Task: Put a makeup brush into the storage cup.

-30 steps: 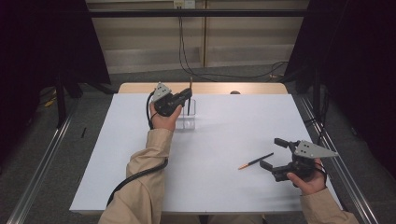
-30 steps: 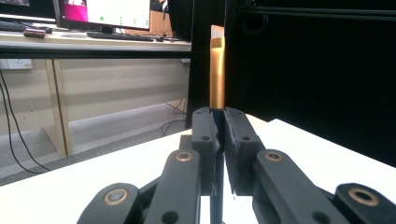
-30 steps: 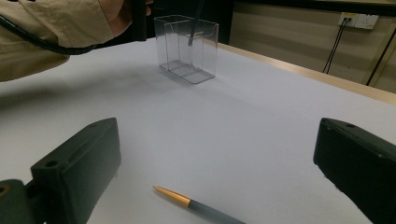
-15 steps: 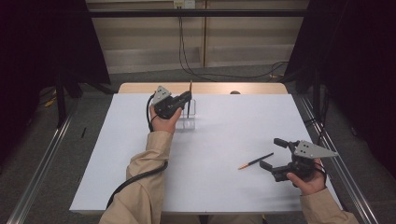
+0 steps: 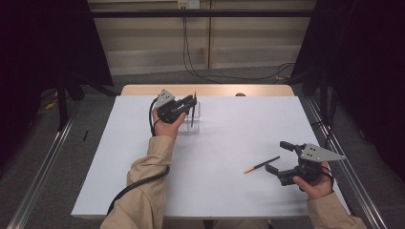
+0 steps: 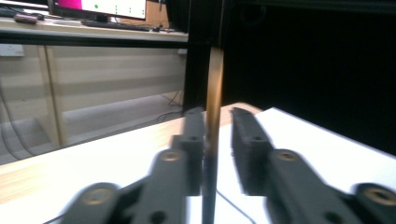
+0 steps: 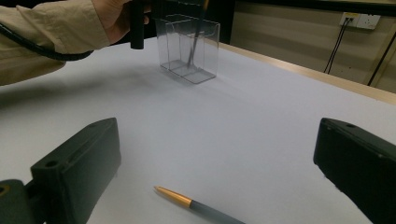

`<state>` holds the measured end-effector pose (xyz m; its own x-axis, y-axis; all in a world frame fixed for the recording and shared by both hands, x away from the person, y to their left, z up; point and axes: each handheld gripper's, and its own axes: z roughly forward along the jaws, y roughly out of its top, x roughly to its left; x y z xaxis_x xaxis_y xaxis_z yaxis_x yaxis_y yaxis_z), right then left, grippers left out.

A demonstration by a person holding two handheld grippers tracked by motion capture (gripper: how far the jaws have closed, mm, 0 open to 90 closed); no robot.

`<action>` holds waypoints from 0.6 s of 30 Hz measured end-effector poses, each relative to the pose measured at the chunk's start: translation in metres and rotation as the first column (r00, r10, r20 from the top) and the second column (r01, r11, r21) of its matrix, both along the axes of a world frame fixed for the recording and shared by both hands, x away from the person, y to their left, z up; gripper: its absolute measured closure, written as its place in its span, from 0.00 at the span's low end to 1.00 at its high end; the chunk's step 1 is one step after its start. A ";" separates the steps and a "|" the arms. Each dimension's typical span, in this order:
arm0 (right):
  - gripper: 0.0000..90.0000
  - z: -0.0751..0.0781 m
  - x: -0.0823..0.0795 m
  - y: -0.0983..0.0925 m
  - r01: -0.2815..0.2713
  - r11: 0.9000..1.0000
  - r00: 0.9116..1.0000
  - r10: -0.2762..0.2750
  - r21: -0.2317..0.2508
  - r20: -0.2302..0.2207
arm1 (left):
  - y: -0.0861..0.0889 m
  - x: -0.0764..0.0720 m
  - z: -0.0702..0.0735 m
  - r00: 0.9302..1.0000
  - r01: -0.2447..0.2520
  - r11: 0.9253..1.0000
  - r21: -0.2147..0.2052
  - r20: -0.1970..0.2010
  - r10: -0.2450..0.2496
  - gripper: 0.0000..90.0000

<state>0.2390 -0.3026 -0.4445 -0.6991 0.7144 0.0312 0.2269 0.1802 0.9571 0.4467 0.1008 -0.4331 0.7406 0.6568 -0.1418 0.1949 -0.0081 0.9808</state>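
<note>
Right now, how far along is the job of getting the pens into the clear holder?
One pen already stands in the clear holder. The left hand-held gripper has just been opening its jaws around it; the pen still stands between them. The right hand-held gripper hangs open by the second pen, which still lies on the table.

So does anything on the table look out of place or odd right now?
Nothing looks spilled or damaged. One pencil lies loose on the white table, in front of the open right gripper. The other pencil stands tilted in the clear holder, between the left gripper's fingers, which have just been opening.
</note>
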 end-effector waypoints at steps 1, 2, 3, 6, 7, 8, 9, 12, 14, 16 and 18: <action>0.00 0.000 0.000 0.000 -0.001 1.000 1.000 0.001 -0.001 0.001 | 0.000 0.000 0.000 1.000 0.004 1.000 0.001 0.003 -0.004 0.68; 0.00 0.000 0.000 0.000 -0.002 1.000 1.000 0.002 0.000 0.002 | 0.001 0.000 0.001 1.000 0.004 1.000 0.005 0.003 -0.004 0.65; 0.00 0.000 0.000 0.000 -0.002 1.000 1.000 0.002 0.000 0.001 | 0.001 -0.001 0.002 1.000 0.007 1.000 0.001 0.000 -0.007 0.61; 0.00 0.000 0.000 0.000 -0.001 1.000 1.000 0.001 -0.001 0.000 | 0.004 -0.001 0.004 1.000 0.011 1.000 -0.019 -0.001 -0.012 0.49; 0.00 0.000 0.000 0.000 -0.001 1.000 1.000 0.001 -0.001 0.000 | 0.005 -0.001 0.005 1.000 0.014 1.000 -0.025 -0.007 -0.014 0.46; 0.00 0.000 0.000 0.000 -0.001 1.000 1.000 0.001 -0.001 0.000 | 0.006 -0.002 0.006 1.000 0.016 1.000 -0.020 -0.001 -0.016 0.43; 0.00 0.000 0.000 0.001 -0.002 1.000 1.000 0.002 -0.001 0.001 | 0.007 -0.003 0.007 1.000 0.017 1.000 -0.026 0.002 -0.017 0.41; 0.00 0.000 0.000 0.001 -0.004 1.000 1.000 0.004 -0.002 -0.001 | 0.010 -0.005 0.010 0.999 0.031 0.999 -0.023 0.006 -0.031 0.37; 0.00 0.000 0.000 0.001 -0.002 1.000 1.000 0.002 -0.002 0.001 | 0.012 -0.007 0.011 0.999 0.036 0.999 -0.005 0.017 -0.036 0.34; 0.00 0.000 0.000 0.001 -0.002 1.000 1.000 0.002 -0.002 0.001 | 0.013 -0.009 0.011 0.999 0.044 0.999 -0.012 0.015 -0.044 0.31; 0.00 0.000 0.000 0.002 -0.004 1.000 1.000 0.004 -0.003 0.001 | 0.016 -0.011 0.012 0.999 0.050 0.999 -0.014 0.021 -0.050 0.28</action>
<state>0.2393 -0.3010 -0.4444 -0.7019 0.7117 0.0287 0.2251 0.1835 0.9569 0.4361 0.1167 -0.4210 0.7755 0.6168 -0.1350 0.1741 -0.0034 0.9847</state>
